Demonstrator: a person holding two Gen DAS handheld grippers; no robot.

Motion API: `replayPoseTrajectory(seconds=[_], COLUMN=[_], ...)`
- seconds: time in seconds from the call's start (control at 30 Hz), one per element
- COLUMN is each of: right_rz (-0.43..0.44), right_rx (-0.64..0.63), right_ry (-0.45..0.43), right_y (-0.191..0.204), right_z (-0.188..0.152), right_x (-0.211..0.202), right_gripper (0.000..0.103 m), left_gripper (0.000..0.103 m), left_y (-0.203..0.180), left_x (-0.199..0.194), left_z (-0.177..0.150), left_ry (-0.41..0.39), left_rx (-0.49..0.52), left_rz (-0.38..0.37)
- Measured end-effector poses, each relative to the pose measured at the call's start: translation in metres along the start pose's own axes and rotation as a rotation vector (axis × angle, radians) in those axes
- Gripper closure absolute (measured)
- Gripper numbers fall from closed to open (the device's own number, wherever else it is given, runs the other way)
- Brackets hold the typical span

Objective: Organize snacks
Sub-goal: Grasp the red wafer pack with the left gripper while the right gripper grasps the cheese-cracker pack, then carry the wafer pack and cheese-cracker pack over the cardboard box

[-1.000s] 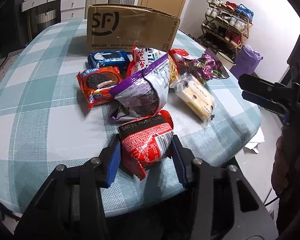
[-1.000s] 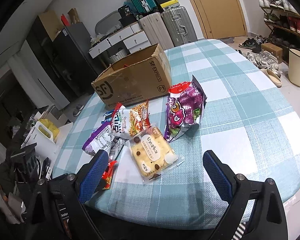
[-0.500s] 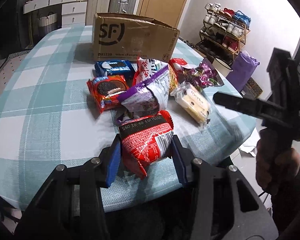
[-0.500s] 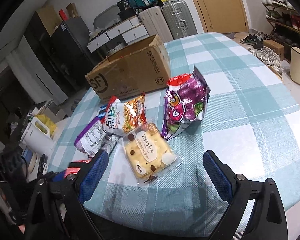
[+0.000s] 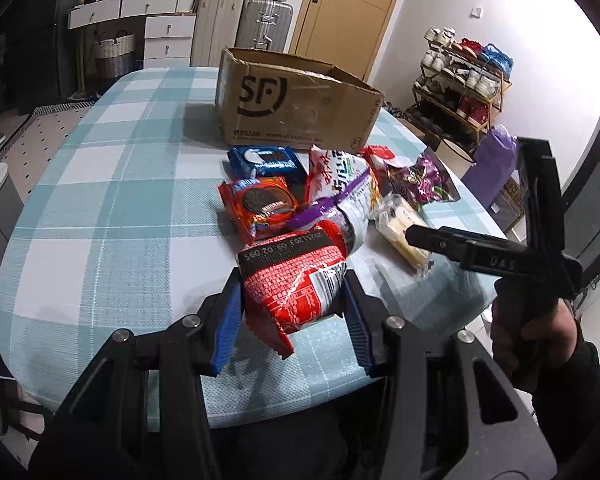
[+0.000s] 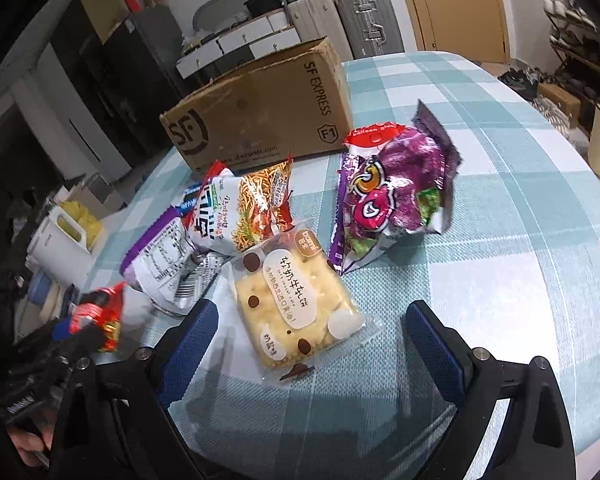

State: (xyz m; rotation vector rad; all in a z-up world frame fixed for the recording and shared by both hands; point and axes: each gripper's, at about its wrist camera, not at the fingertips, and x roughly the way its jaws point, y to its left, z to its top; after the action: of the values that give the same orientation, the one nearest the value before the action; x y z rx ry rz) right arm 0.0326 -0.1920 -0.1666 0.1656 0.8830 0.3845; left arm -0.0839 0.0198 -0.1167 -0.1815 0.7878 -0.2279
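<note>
My left gripper [image 5: 294, 312] pinched the red packet [image 5: 294, 280] at lower centre; my right gripper [image 6: 312, 340], fingers spread, framed the cake packet [image 6: 296, 300]. The other snacks lay before the cardboard box [image 5: 296, 100] on the worktop [image 5: 100, 220], unsorted

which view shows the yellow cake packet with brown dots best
The right wrist view: the clear-wrapped yellow cake packet with brown dots lies face up, whole and close, between the open right gripper fingers. The left wrist view shows only part of it, edge-on, cut off by the right gripper's black body.
</note>
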Motion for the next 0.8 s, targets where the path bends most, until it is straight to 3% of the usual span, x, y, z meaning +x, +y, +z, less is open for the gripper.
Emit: replayPoseTrajectory(seconds=[0.17, 0.23, 0.4, 0.8], right_rz=[-0.047, -0.116, -0.142, -0.050], right_rx=[-0.068, -0.109, -0.187, -0.127], right_ry=[0.011, 0.024, 0.027, -0.018], right_y=[0.014, 0.021, 0.032, 0.026], right_z=[0.004, 0.005, 0.006, 0.003], right_x=[0.011, 0.017, 0.022, 0.007], right_gripper=[0.007, 0.013, 0.041, 0.043], left_gripper=[0.059, 0.059, 0.059, 0.059], left_y=[0.006, 0.010, 0.017, 0.022], left_x=[-0.008, -0.010, -0.016, -0.022], left_z=[0.002, 0.004, 0.011, 0.025], left_ry=[-0.016, -0.024, -0.045, -0.070], left_rx=[-0.014, -0.021, -0.041, -0.048], left_rz=[0.001, 0.003, 0.006, 0.013])
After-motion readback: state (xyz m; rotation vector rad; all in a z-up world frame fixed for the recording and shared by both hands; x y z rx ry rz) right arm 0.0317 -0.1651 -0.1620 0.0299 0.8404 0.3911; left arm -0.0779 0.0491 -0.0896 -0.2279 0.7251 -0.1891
